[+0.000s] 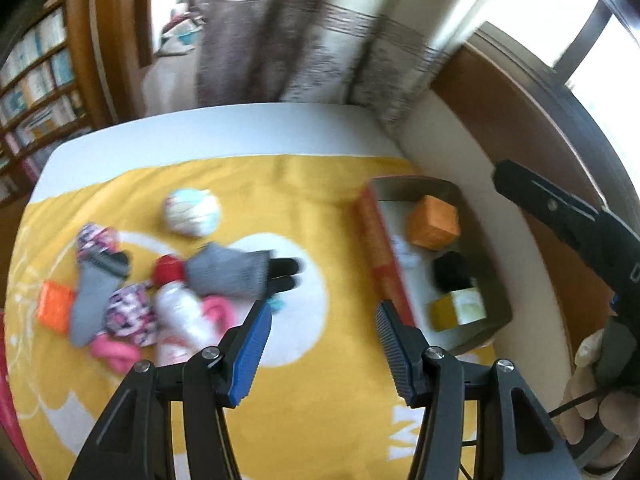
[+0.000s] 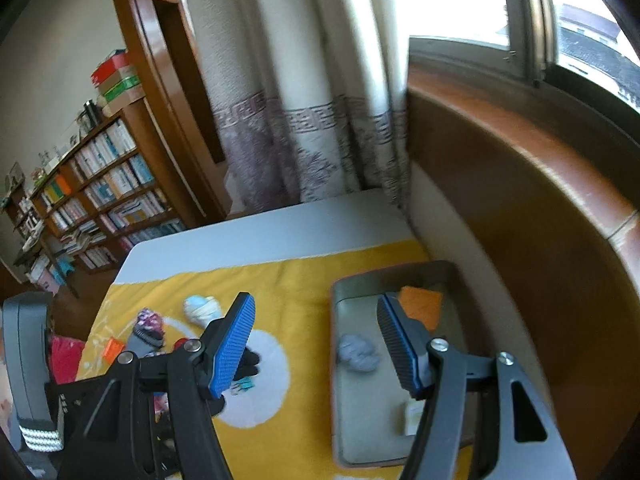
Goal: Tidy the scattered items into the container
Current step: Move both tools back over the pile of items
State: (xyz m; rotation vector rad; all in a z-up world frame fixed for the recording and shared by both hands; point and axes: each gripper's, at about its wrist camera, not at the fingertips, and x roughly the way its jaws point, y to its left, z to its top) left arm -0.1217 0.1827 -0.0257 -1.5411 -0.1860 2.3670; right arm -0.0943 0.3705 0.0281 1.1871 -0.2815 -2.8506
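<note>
Both tools empty, jaws apart: left tool (image 1: 324,320) over yellow cloth (image 1: 328,400) btwn sock pile (image 1: 224,272) & tin container (image 1: 492,320); right tool (image 2: 316,344) above container w/ orange block (image 1: 434,222), black item, yellow box inside.

- Daylight pours in from the window (image 2: 520,4), upper right; the panes are blown out to white, no detail in the glass.
- Glare washes the curtain (image 2: 304,92) beside it, pale and flat.
- The yellow cloth (image 1: 328,380) is evenly lit, shadows under things soft and faint.
- Left wrist view smeared by motion: the curtain streaks, the pile of socks (image 1: 224,272) and the white ball (image 1: 192,212) have soft edges.
- Right wrist view sharper; the bookshelf (image 2: 100,188) reads fairly clearly, items inside the container (image 2: 344,400) are blurred.
- Strong fisheye bend: table edge and window sill curve, corners fall to black.
</note>
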